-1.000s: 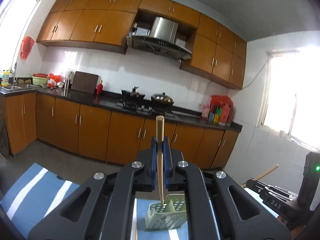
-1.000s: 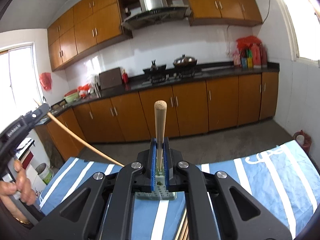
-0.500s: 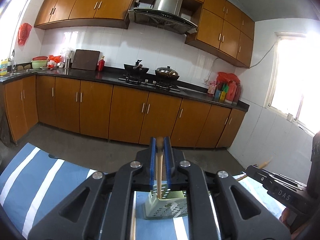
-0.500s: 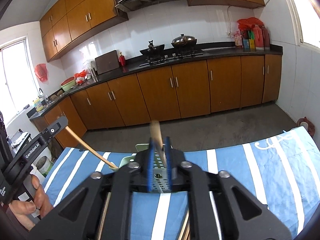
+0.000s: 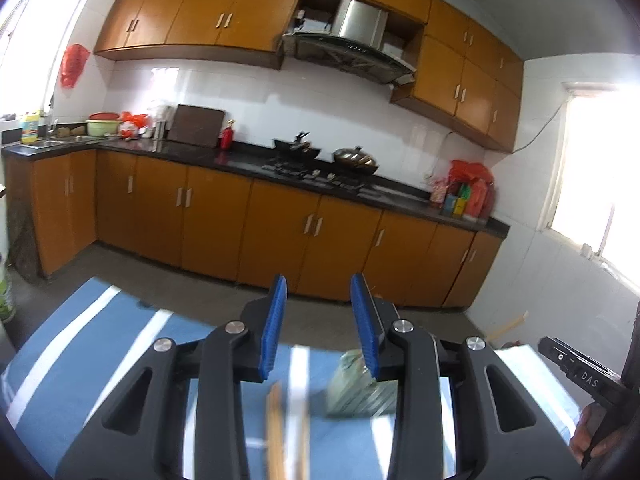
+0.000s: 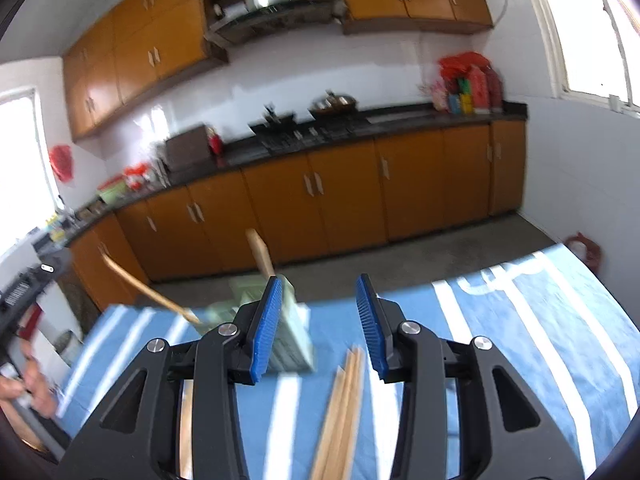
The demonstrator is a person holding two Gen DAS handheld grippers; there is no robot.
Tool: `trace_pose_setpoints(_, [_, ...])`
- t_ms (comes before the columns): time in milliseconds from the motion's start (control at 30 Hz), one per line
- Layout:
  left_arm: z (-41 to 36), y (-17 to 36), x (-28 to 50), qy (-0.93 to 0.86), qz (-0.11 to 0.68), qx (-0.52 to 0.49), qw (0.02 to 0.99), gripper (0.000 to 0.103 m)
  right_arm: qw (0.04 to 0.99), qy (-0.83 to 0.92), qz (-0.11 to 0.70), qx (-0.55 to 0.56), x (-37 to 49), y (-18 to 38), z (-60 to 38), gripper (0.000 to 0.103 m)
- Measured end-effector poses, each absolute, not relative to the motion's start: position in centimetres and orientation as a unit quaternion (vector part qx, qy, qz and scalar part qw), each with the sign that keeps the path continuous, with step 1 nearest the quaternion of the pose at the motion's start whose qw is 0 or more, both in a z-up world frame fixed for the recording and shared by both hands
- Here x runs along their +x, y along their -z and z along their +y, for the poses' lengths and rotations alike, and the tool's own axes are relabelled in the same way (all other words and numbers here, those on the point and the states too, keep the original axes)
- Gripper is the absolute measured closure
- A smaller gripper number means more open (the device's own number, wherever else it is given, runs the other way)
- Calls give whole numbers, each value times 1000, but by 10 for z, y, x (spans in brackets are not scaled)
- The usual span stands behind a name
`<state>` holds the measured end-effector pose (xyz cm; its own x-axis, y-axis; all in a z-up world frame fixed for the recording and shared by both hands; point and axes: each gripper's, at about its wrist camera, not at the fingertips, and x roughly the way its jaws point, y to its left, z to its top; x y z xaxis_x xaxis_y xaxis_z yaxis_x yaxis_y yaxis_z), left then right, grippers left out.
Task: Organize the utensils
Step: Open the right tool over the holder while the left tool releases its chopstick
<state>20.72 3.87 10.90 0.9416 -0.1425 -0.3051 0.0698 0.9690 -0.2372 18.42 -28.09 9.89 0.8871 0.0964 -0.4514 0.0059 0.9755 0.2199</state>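
Observation:
In the right wrist view a pale green perforated holder (image 6: 292, 340) stands on the blue striped cloth (image 6: 520, 320), partly behind my left finger. Two wooden chopsticks stand in it: one nearly upright (image 6: 260, 252), one leaning far left (image 6: 140, 284). Several more chopsticks (image 6: 340, 408) lie flat on the cloth below my right gripper (image 6: 318, 328), whose jaws are opening with nothing between the pads. My left gripper (image 5: 320, 328) is also opening and holds nothing. Below it I see the blurred holder (image 5: 360, 388) and a lying chopstick (image 5: 276, 432).
The other gripper and a hand show at each view's edge: right gripper (image 5: 580, 372), left gripper (image 6: 24, 292). Beyond the table's far edge are bare floor and orange kitchen cabinets (image 5: 280, 232) under a dark counter with a stove.
Both grippers held a chopstick upright over the holder; both have let go and opened. The chopsticks now stand in the holder, and both views have dipped toward the cloth.

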Motion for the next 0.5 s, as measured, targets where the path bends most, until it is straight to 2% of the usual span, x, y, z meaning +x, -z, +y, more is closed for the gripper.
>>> trace_pose_setpoints(100, [52, -80, 195, 37, 199, -99, 974, 67, 949, -10, 295, 111, 185, -52, -291, 66])
trace_pose_setpoints(167, [58, -52, 189, 26, 236, -84, 968, 67, 936, -6, 334, 114, 187, -20, -291, 81])
trace_pose_setpoints(200, [60, -38, 187, 23, 253, -80, 964, 67, 930, -8, 350, 114, 186, -5, -289, 85])
trace_pose_setpoints(367, [72, 18, 181, 22, 325, -82, 942, 67, 900, -19, 423, 106, 184, 60, -269, 85])
trace_pose_setpoints(500, [75, 45, 176, 32, 360, -92, 928, 67, 891, -24, 443, 100, 179, 78, -257, 85])
